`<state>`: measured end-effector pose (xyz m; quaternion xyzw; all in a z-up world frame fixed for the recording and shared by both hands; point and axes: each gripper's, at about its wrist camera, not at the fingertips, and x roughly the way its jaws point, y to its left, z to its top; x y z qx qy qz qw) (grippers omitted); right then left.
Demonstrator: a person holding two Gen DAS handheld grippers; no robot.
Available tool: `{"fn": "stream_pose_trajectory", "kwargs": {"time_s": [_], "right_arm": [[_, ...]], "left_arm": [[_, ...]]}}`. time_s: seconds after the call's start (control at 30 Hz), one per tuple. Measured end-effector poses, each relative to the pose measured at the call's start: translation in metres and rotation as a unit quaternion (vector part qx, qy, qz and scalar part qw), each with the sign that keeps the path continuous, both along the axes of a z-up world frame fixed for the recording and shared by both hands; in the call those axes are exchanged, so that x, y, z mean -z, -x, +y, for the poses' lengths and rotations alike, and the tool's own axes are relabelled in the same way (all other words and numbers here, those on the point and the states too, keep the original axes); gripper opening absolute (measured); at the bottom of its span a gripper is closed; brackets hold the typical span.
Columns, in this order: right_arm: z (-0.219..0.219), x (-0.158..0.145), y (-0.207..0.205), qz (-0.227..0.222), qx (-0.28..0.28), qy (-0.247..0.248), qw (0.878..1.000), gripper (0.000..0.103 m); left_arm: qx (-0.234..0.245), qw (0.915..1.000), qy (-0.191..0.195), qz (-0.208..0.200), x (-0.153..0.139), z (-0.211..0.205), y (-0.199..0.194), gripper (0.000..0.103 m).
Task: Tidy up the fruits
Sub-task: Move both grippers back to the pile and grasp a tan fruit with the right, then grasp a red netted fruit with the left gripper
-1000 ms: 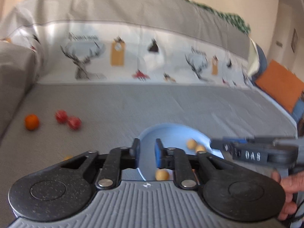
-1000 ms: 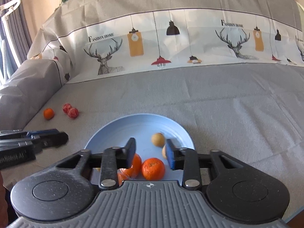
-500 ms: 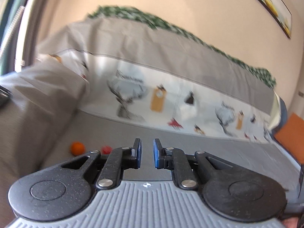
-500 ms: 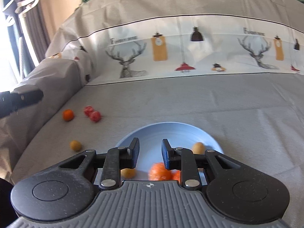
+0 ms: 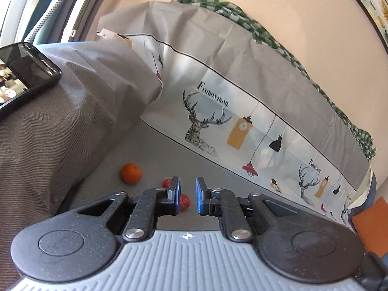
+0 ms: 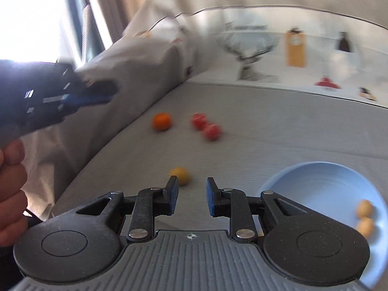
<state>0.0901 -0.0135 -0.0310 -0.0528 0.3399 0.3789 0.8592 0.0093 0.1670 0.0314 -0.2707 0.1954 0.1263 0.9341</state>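
- Fingers of the left gripper (image 5: 186,195) are drawn as near together as they go, with only a narrow slot left and nothing held in it; two red fruits (image 5: 183,200) lie on the sofa seat (image 5: 150,145) just past the tips, one partly hidden behind the left finger.
- Fingers of the right gripper (image 6: 191,197) stand a little apart and empty, with bare seat showing in the gap.
- A yellow fruit (image 6: 180,175) lies just beyond the right gripper's left finger, so it is judged the likeliest next pick for that hand.
- Before any descent, the fingers should be spread wider than the fruit, then centred over it, so that it is not nudged away on the soft cover.
- An orange (image 6: 162,120) sits farther off, near the armrest (image 6: 126,80), beside the red pair.
- The plate (image 6: 322,179) lies to the right of the right gripper, with two small yellow fruits (image 6: 364,214) near its rim; a picked fruit is best lowered onto its bare middle.
- The right view is blurred, so aim should be settled once the hand is steady.
- A phone (image 5: 21,72) rests on the armrest, well clear of the fruit.
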Motion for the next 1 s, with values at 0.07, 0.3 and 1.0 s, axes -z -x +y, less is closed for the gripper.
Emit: {"fn": "stream_pose_trajectory", "kwargs": {"time_s": [0.07, 0.3, 1.0], "right_arm": [[0.019, 0.007, 0.000, -0.012, -0.017, 0.016, 1.000, 0.035], [0.059, 0.029, -0.024, -0.016, -0.024, 0.056, 0.998, 0.050], [0.018, 0.003, -0.079, 0.048, 0.110, 0.057, 0.991, 0.028]], "left_arm": [[0.002, 1.0000, -0.004, 0.004, 0.001, -0.001, -0.003, 0.014], [0.005, 0.9999, -0.005, 0.016, 0.006, -0.001, -0.013, 0.014], [0.032, 0.9933, -0.025, 0.108, 0.065, -0.008, -0.098, 0.019]]}}
